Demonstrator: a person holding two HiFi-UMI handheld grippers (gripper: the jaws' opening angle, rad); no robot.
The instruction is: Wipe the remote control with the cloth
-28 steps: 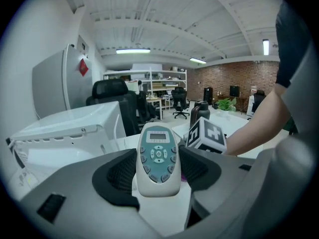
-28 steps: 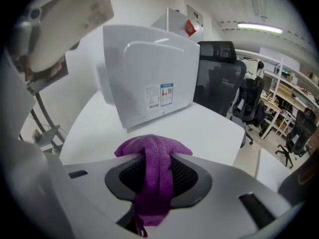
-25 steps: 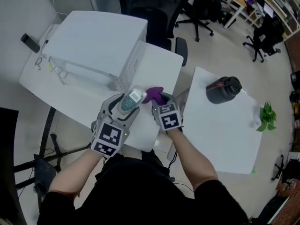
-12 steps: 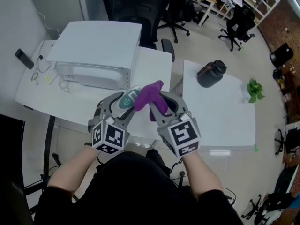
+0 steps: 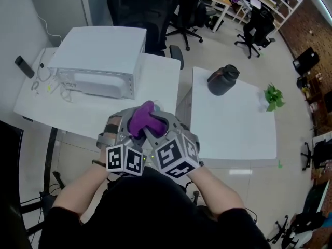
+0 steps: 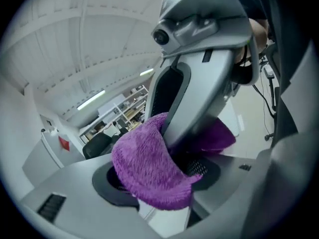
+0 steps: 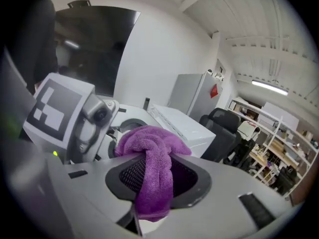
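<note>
Left gripper (image 6: 164,198) has its jaws standing wide and, as far as I can judge, clamped on the remote control (image 6: 158,218). Only a pale sliver of the remote shows low between the pads; the rest is buried under the cloth (image 5: 140,119). Right gripper (image 7: 157,183) is closed on that purple cloth, a thick fold pinched between its pads, with a tail hanging below them and a wad bulging past the tips. In the head view the two grippers meet tip to tip at an angle, close in front of the person. The left one comes in from the right gripper's left, and the wad lies exactly where the tips converge. So the remote sits straight ahead of the right gripper's tips, touching or all but touching the cloth, and the right hand is placed to do the rubbing while the left only holds. The remote's long axis is hidden; I take it to run out along the left gripper's jaws. The wiping stroke should probably follow that line, with the cloth kept pressed down.
</note>
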